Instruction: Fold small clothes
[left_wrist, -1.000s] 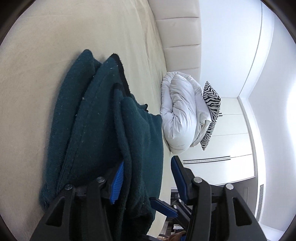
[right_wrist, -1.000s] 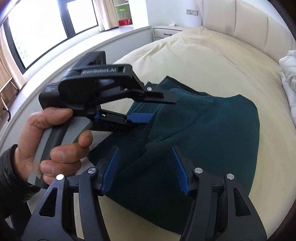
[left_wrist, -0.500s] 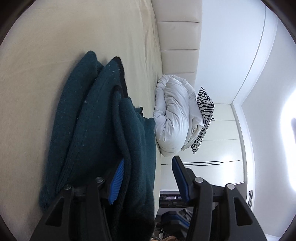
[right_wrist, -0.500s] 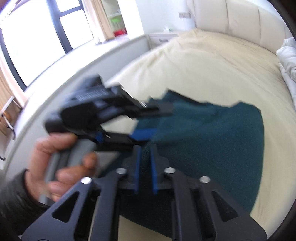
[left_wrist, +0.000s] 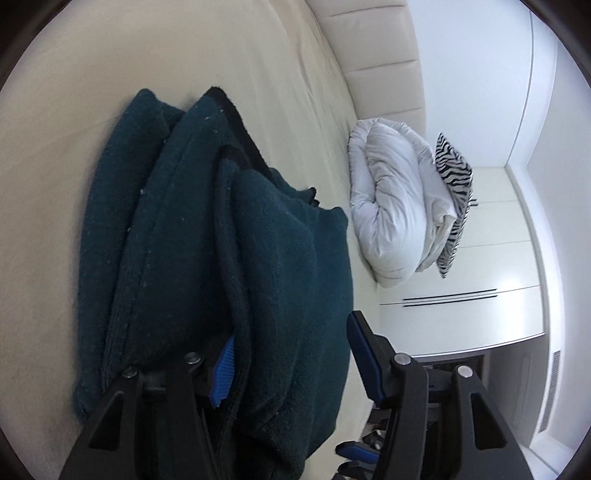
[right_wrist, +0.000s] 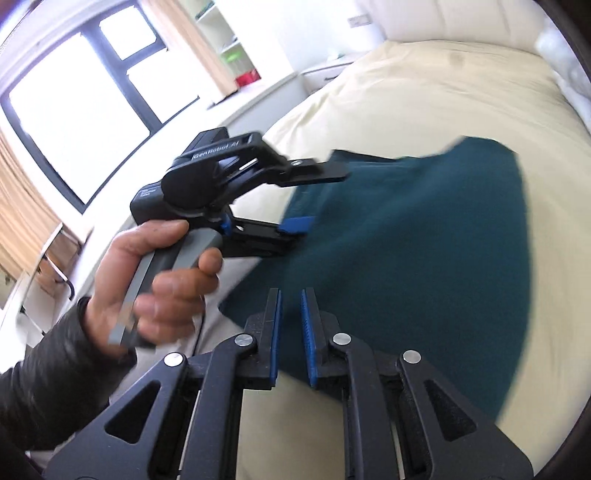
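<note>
A dark teal garment lies in folded layers on the cream bed. My left gripper stands half open at its near corner. One blue pad is tucked under a thick fold and the other finger is beside the fold's edge. The right wrist view shows the left gripper in a person's hand, straddling the garment's left edge. My right gripper hovers over the garment's near edge. Its jaws are opening from a narrow gap, with nothing between them.
A rolled white duvet and a zebra-striped pillow lie at the padded headboard. White wardrobe doors stand beyond. A window, a ledge and a nightstand flank the bed's far side.
My right jaws went from wide open around a raised fold to shut, then parted slightly. The right gripper rolled and swung sideways. The left gripper shifted a little and kept its opening.
</note>
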